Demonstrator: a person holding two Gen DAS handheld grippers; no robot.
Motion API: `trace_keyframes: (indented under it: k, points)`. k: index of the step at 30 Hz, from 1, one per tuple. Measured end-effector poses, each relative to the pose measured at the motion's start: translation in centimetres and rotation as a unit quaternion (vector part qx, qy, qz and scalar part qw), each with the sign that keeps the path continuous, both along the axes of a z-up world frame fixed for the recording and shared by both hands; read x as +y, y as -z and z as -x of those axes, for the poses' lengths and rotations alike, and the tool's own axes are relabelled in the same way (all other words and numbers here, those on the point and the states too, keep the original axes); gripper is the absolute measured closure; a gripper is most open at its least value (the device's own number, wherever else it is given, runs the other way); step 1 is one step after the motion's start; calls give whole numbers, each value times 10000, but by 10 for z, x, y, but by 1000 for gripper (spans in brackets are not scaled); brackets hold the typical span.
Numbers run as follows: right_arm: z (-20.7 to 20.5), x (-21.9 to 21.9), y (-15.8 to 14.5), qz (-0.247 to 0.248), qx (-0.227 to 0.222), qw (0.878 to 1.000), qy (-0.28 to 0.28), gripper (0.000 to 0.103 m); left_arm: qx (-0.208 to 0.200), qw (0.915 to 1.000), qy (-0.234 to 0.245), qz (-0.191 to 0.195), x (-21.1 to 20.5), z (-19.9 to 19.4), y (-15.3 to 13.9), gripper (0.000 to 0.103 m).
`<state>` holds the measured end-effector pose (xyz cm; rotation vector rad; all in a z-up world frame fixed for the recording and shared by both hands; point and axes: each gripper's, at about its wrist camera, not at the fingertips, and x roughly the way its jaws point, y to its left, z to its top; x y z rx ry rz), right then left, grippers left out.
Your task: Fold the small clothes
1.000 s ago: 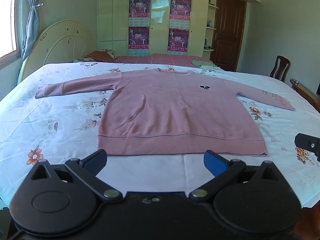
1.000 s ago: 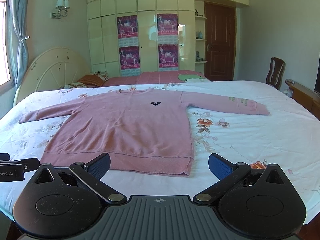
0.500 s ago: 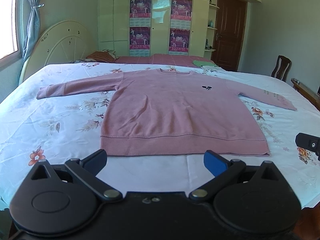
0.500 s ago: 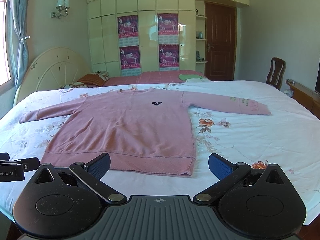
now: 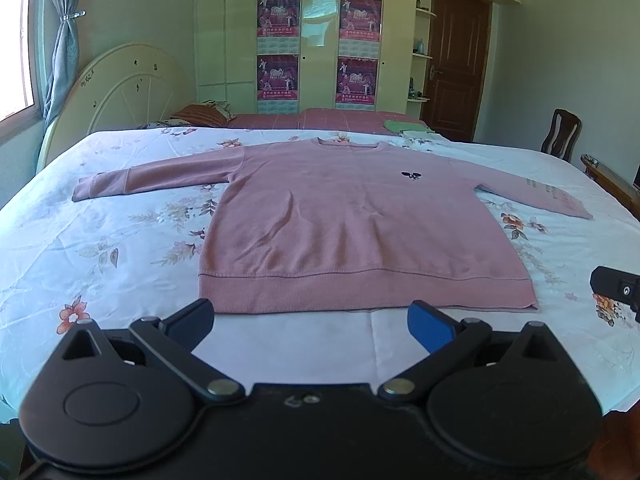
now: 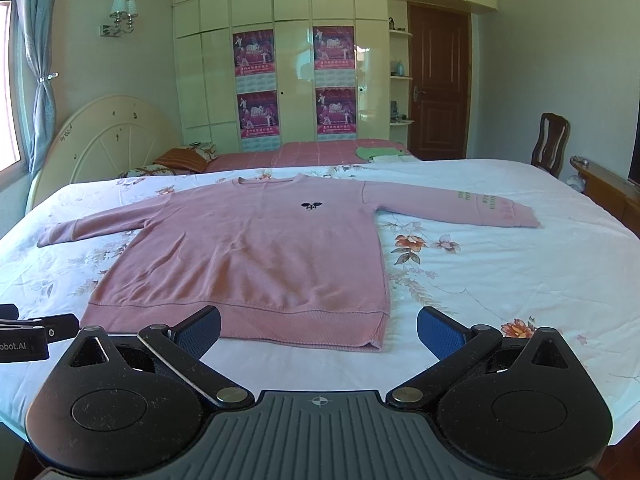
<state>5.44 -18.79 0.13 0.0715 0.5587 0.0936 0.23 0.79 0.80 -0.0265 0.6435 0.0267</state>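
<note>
A pink long-sleeved sweater [image 5: 352, 224] lies flat and face up on the floral bed sheet [image 5: 100, 248], both sleeves spread out; it also shows in the right wrist view [image 6: 256, 252]. My left gripper [image 5: 312, 322] is open and empty, hovering just short of the hem. My right gripper [image 6: 318, 332] is open and empty, near the hem's right corner [image 6: 378, 344]. The right gripper's tip shows at the right edge of the left wrist view [image 5: 616, 290]. The left gripper's tip shows at the left edge of the right wrist view [image 6: 36, 330].
A cream headboard [image 5: 128, 88] and pillows [image 5: 200, 116] stand at the back left. A green folded cloth [image 5: 406, 126] lies at the far edge. A wooden chair [image 6: 550, 144] and a wooden ledge [image 6: 608, 184] stand to the right. Wardrobe and door lie beyond.
Both grippers have drifted slightly, so the sweater sits a little further right in each view. Both stay open and the sweater has not moved.
</note>
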Motion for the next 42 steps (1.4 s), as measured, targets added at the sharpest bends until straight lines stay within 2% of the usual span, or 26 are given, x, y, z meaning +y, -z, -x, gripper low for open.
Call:
trace_keyframes:
  k: [33,39,42]
  points:
    - [-11,-1,3,34,22,10000,-90,0,-47,10000,-35,-24,-6,-8,0,0]
    - [-21,-18,-1,70,-67,9997,226,0,10,9999,44,164,-11,-32,4,0]
    - [-30,-34,-2,136,-113,9987,474,0,-100,9995,153,251,-18,-45,4,0]
